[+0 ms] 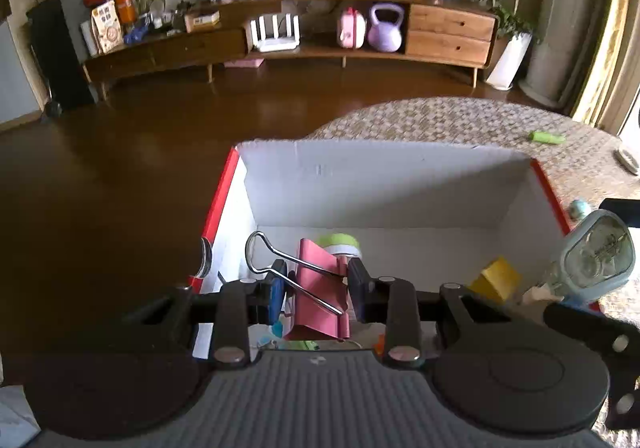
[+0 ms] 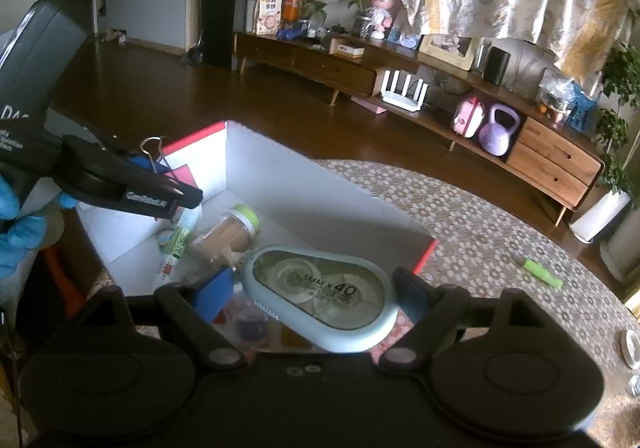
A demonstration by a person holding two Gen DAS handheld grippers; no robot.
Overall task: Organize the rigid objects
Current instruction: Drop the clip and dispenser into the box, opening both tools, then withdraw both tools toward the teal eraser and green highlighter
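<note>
My left gripper [image 1: 316, 288] is shut on a pink binder clip [image 1: 320, 300] with steel wire handles, held over the near end of the white box with red edges [image 1: 380, 175]. My right gripper [image 2: 312, 294] is shut on a pale blue correction tape dispenser [image 2: 320, 296], also above the box [image 2: 280, 175]. From the left wrist view the dispenser [image 1: 596, 260] hangs at the box's right side. From the right wrist view the left gripper [image 2: 176, 183] and its clip [image 2: 186, 173] are at the box's left wall. Inside lie a green-lidded jar [image 2: 232, 232], a glue tube [image 2: 176, 244] and a yellow block [image 1: 496, 280].
The box stands on a table with a patterned woven cloth [image 2: 500, 232]. A green marker [image 2: 542, 274] lies on the cloth to the right. A hand in a blue glove [image 2: 16, 232] holds the left gripper. A wooden sideboard [image 1: 448, 31] lines the far wall across a dark floor.
</note>
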